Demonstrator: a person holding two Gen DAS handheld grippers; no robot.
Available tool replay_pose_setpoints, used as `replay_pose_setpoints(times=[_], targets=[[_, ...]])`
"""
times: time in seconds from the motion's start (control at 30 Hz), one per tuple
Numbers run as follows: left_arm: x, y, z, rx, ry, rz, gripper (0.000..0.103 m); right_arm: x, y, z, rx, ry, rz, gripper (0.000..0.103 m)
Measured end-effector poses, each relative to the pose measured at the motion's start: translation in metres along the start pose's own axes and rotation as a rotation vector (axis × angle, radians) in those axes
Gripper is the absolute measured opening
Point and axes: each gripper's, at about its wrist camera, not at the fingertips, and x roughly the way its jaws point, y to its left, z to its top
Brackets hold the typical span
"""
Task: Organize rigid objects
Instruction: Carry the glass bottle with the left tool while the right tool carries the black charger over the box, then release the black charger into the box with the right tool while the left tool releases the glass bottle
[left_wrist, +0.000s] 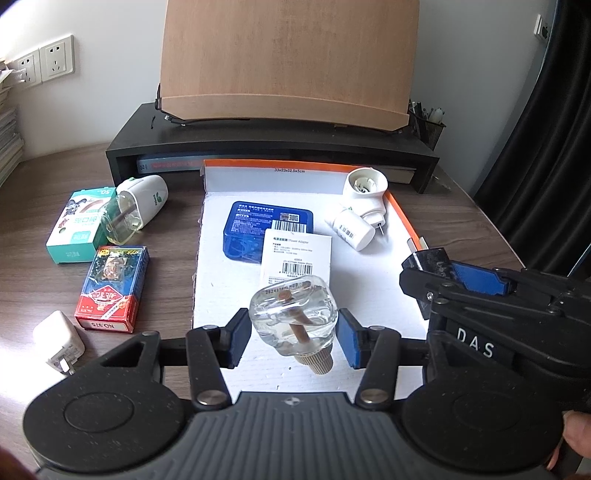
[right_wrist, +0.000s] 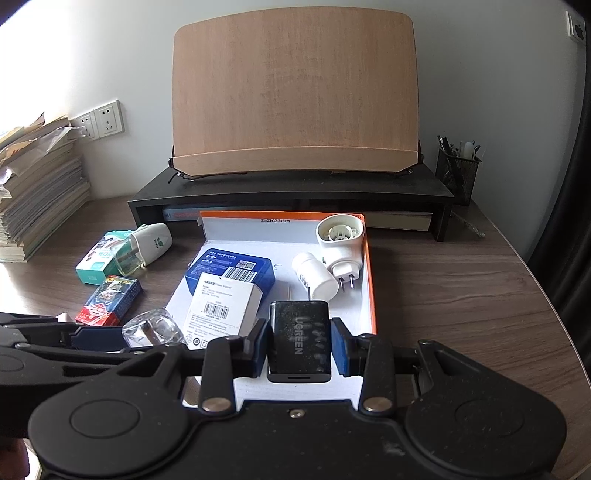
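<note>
My left gripper (left_wrist: 293, 338) is shut on a clear glass refill bottle (left_wrist: 293, 314) with a beige cap, held above the near part of the white, orange-edged box (left_wrist: 236, 206). My right gripper (right_wrist: 300, 345) is shut on a black UGREEN charger (right_wrist: 299, 338), held over the box's near right part (right_wrist: 371, 280). In the box lie a blue tin (left_wrist: 267, 230), a white adapter box (left_wrist: 295, 254), a white plug-in vaporizer (left_wrist: 365, 188) and a small white bottle (left_wrist: 351, 227). The right gripper shows at the right of the left wrist view (left_wrist: 461, 280).
Left of the box on the wooden desk lie a green carton (left_wrist: 79, 225), a vaporizer with a refill (left_wrist: 136, 206), a card pack (left_wrist: 112, 290) and a white charger (left_wrist: 59, 341). A black monitor riser (left_wrist: 273, 147) with a wooden book stand stands behind. A mesh pen holder (right_wrist: 456, 173) and stacked books (right_wrist: 37, 192) stand at the sides.
</note>
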Motion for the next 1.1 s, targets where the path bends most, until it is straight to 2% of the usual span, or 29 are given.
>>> replay_pose_setpoints(times=[0.73, 0.93, 1.03, 1.1], targets=[[-0.001, 0.009, -0.002, 0.004, 0.01, 0.002, 0.051, 0.009, 0.008, 0.005, -0.005, 0.014, -0.004, 0.041], [0.0, 0.004, -0.004, 0.018, 0.026, -0.045, 0.051, 0.003, 0.006, 0.007, 0.006, -0.002, -0.017, 0.042], [-0.002, 0.0, -0.006, 0.032, 0.023, -0.073, 0.052, 0.001, 0.003, 0.007, 0.019, -0.004, -0.032, 0.053], [-0.006, -0.001, -0.006, 0.036, 0.005, -0.063, 0.065, 0.0, 0.002, 0.007, 0.029, -0.004, -0.04, 0.068]])
